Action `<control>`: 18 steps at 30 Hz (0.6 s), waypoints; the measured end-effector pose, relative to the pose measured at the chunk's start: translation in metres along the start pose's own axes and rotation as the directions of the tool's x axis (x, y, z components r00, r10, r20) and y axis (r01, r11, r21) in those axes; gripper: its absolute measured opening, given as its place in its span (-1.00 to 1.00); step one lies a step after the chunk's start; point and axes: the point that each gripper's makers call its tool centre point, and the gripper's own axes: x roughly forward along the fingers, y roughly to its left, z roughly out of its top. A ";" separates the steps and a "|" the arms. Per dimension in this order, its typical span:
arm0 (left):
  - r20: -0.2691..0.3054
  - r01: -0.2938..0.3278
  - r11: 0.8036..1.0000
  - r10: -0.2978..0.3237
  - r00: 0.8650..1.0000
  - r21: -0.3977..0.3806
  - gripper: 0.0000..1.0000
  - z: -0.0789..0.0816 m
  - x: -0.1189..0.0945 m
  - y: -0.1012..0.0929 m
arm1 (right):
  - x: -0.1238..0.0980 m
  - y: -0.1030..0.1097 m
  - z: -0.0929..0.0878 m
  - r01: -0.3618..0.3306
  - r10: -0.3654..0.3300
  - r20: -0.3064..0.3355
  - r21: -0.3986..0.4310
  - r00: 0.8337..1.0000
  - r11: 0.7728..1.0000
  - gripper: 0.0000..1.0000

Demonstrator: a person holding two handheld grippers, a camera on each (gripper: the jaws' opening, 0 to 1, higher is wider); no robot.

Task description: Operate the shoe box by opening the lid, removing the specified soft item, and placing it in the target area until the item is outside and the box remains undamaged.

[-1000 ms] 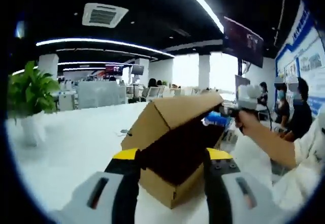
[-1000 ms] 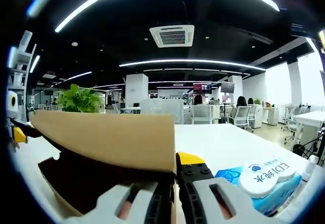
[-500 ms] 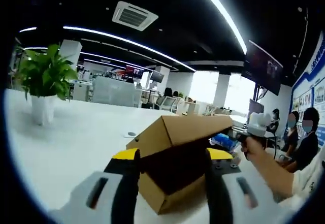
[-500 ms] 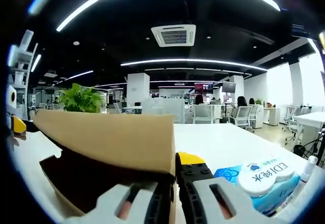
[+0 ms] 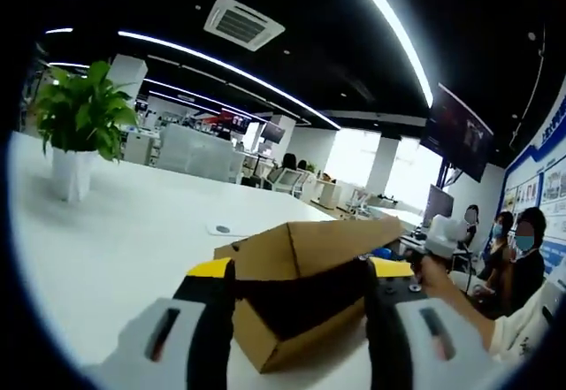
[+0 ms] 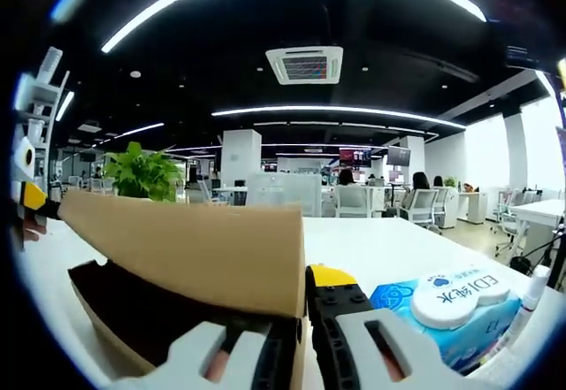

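White office surface [image 5: 115,257] is carrying the brown cardboard shoe box [image 5: 292,306]. Right claw [image 6: 302,341] is pinching its raised lid [image 6: 195,248] to keep it open; left claw [image 5: 299,319] is waiting wide before the opening.

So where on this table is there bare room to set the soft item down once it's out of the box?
In the left gripper view, the white table is bare between the potted plant and the shoe box, apart from a small disc. In the right gripper view it is crowded right of the box, where a wipes pack lies; the table behind the pack is bare.
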 end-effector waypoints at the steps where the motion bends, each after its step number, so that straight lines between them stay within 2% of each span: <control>1: -0.021 0.005 1.000 -0.004 1.000 0.007 0.18 -0.004 0.003 -0.002 | -0.001 0.000 -0.001 -0.004 0.004 0.001 -0.001 1.000 1.000 -0.99; 4: -0.037 0.007 1.000 -0.007 0.999 -0.008 -0.12 -0.008 0.007 -0.003 | -0.002 0.001 -0.003 -0.006 0.006 0.013 -0.014 1.000 1.000 -0.99; 7: -0.039 0.008 0.999 -0.009 0.999 -0.032 -0.05 -0.012 0.011 -0.002 | -0.003 0.001 -0.005 -0.002 0.002 0.014 -0.021 1.000 1.000 -0.99; 12: -0.024 -0.009 0.999 0.008 1.000 -0.041 -0.24 -0.011 0.011 0.002 | -0.004 0.000 -0.005 -0.003 0.003 0.018 -0.023 1.000 1.000 -0.99; 14: -0.031 -0.038 0.999 0.037 0.999 -0.013 -0.32 -0.014 0.010 0.006 | -0.004 0.000 -0.005 -0.010 0.011 0.014 -0.022 1.000 1.000 -0.99; 18: -0.018 -0.043 0.999 0.042 0.999 -0.018 -0.33 -0.014 0.010 0.007 | -0.005 0.000 -0.006 -0.016 0.016 0.017 -0.028 1.000 0.999 -0.98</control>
